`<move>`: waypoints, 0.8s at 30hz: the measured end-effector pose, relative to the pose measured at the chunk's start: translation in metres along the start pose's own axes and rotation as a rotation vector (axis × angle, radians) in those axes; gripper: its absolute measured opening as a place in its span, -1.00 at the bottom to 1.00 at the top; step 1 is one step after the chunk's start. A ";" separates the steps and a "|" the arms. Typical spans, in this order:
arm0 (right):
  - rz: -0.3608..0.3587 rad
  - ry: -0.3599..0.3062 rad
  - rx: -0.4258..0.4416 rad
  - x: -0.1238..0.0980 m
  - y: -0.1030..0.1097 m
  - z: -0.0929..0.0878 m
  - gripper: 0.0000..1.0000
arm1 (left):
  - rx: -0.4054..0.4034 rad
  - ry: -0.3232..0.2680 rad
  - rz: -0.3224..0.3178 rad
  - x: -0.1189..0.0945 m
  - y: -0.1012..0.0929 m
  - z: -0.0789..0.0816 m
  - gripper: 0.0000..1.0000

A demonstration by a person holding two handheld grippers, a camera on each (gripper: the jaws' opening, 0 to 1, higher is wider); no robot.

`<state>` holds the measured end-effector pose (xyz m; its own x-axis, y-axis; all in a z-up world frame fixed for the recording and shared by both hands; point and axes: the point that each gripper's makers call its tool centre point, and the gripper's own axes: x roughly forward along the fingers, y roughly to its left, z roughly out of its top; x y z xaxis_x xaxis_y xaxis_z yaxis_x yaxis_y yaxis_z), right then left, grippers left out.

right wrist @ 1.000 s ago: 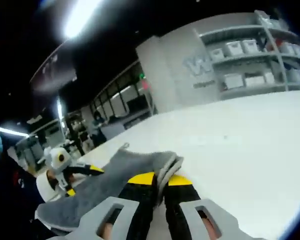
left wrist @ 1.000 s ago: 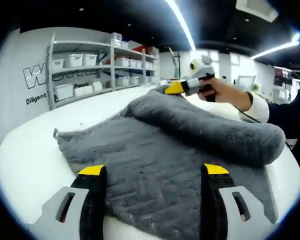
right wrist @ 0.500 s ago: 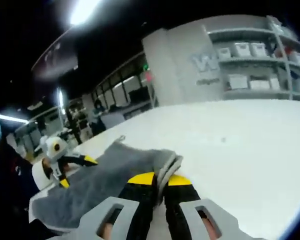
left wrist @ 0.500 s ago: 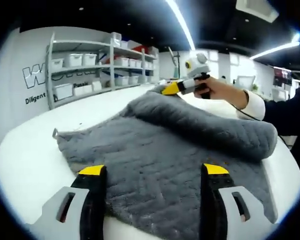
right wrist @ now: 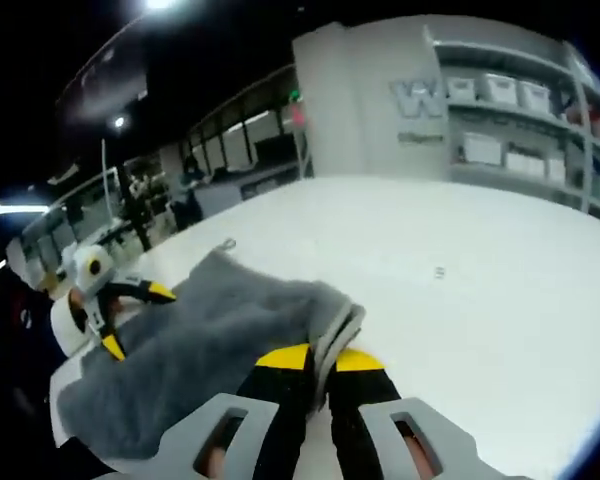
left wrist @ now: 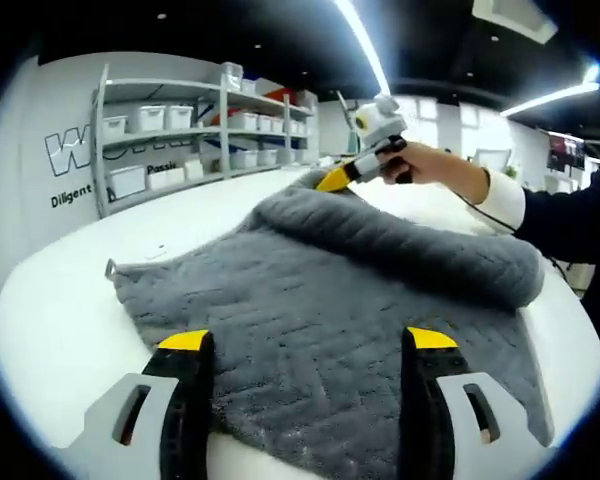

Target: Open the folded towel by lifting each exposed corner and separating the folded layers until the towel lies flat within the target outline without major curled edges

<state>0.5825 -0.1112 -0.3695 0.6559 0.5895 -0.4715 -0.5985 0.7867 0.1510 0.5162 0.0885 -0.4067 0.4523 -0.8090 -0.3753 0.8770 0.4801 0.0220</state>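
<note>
a thick grey plush towel (left wrist: 320,300) with a stitched quilted pattern is spread over a broad white table (left wrist: 70,300), with one part folded back over itself as a soft roll running toward the far side. in the right tool view the right tool (right wrist: 320,362) is seen clamped on a corner of this folded layer, the yellow-tipped jaws pressed together with the grey pile bunched between them; in the left tool view the same tool is seen at the far corner, held in a hand (left wrist: 435,170) with a white cuff and dark sleeve. the left tool (left wrist: 305,345) hangs low over the near edge of the towel, its jaws set wide apart with nothing between them. a small hanging loop (left wrist: 111,267) shows at the left corner. white shelves with storage bins (left wrist: 180,130) stand against the wall behind.

the towel is judged to be soft, limp and fairly heavy for cloth: it sags and rolls rather than holding a crease, and the deep pile should give good friction, so slipping from a firm pinch is unlikely. hold is best taken right at a corner or along the hemmed edge, through one layer only, since a grip into the middle would gather both layers together. no target outline can be made out on the table.
</note>
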 end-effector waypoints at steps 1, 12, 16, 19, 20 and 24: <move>0.000 0.002 -0.003 0.000 0.000 0.000 -0.99 | 0.001 0.000 0.000 0.000 -0.001 0.000 0.52; -0.055 0.097 0.000 0.008 -0.028 -0.002 -1.00 | 0.005 0.004 0.004 -0.001 -0.007 -0.002 0.52; -0.083 0.122 -0.044 0.012 -0.032 -0.004 -1.00 | 0.004 0.002 0.004 -0.001 -0.009 -0.003 0.52; -0.113 0.159 -0.081 0.015 -0.038 -0.008 -1.00 | 0.003 -0.001 0.003 -0.001 -0.012 -0.004 0.52; -0.120 0.167 -0.095 0.016 -0.039 -0.009 -1.00 | 0.003 -0.003 0.002 -0.002 -0.013 -0.004 0.52; -0.128 0.183 -0.125 0.015 -0.042 -0.012 -1.00 | 0.004 0.000 0.004 -0.002 -0.016 -0.005 0.51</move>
<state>0.6123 -0.1377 -0.3931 0.6428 0.4346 -0.6309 -0.5758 0.8172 -0.0237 0.5006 0.0841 -0.4111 0.4557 -0.8073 -0.3749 0.8759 0.4816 0.0275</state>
